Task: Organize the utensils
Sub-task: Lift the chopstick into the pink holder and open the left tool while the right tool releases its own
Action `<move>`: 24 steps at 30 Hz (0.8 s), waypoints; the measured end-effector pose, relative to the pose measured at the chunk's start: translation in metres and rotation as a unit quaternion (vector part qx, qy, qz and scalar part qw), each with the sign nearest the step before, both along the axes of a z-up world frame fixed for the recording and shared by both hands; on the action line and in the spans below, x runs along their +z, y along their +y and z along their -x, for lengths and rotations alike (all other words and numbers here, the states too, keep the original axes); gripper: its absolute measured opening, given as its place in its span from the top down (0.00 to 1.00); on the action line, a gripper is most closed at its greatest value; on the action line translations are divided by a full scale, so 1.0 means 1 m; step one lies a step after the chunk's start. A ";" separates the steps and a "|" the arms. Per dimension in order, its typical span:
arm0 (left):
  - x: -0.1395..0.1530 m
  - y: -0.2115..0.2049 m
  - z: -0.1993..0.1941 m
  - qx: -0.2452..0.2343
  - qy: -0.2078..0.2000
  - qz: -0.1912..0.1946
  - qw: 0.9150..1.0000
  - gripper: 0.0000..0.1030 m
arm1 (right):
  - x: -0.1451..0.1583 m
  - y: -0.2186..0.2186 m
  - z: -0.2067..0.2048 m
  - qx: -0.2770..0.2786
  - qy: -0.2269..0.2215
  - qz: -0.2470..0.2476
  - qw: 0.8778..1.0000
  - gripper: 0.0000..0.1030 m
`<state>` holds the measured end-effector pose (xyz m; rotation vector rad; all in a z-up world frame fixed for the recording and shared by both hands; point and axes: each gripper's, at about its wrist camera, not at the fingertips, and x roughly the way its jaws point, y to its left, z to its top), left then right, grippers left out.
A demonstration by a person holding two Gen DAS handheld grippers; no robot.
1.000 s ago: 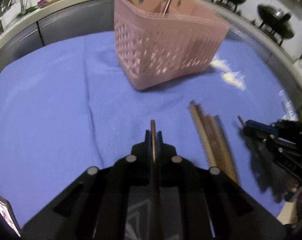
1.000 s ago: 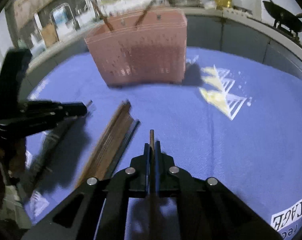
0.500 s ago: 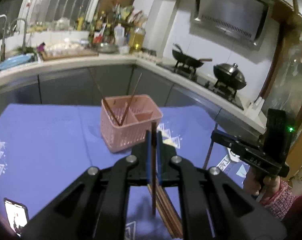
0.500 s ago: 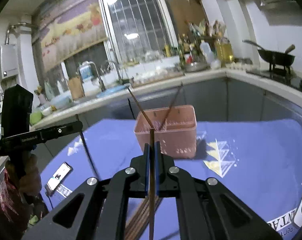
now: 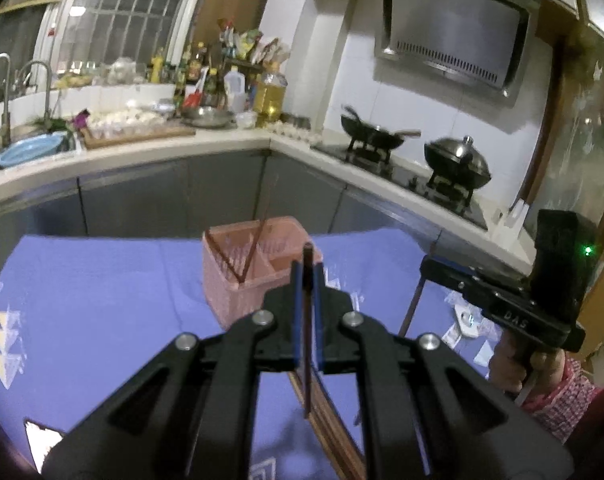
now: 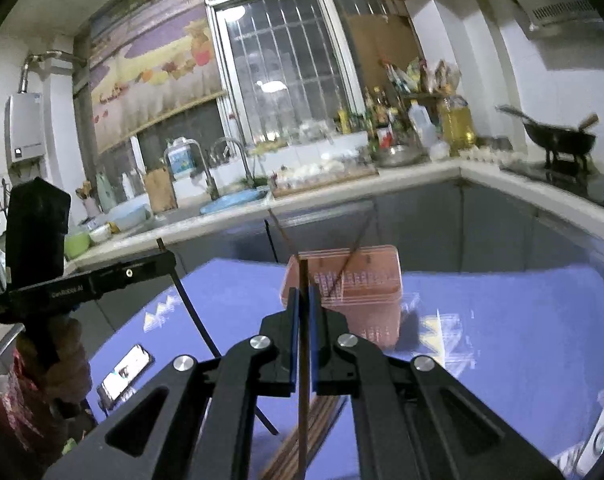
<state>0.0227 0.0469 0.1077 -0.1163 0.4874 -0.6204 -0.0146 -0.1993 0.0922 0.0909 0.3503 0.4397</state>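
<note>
Each claw is clamped tight on one dark chopstick: the left claw (image 5: 307,276) and the right claw (image 6: 303,300) both hold theirs upright above the blue-clothed surface (image 5: 102,300). The pink basket (image 5: 258,268), with two chopsticks already leaning inside, sits straight ahead. The loose chopstick pile (image 6: 313,432) lies below. A second ago both claws were down low by that pile; now they're lifted.
</note>
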 end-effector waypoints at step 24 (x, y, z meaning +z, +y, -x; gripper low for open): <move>0.000 -0.025 -0.153 0.117 0.016 -0.059 0.991 0.95 | -0.012 0.050 -0.193 -0.054 0.005 0.001 0.999 0.94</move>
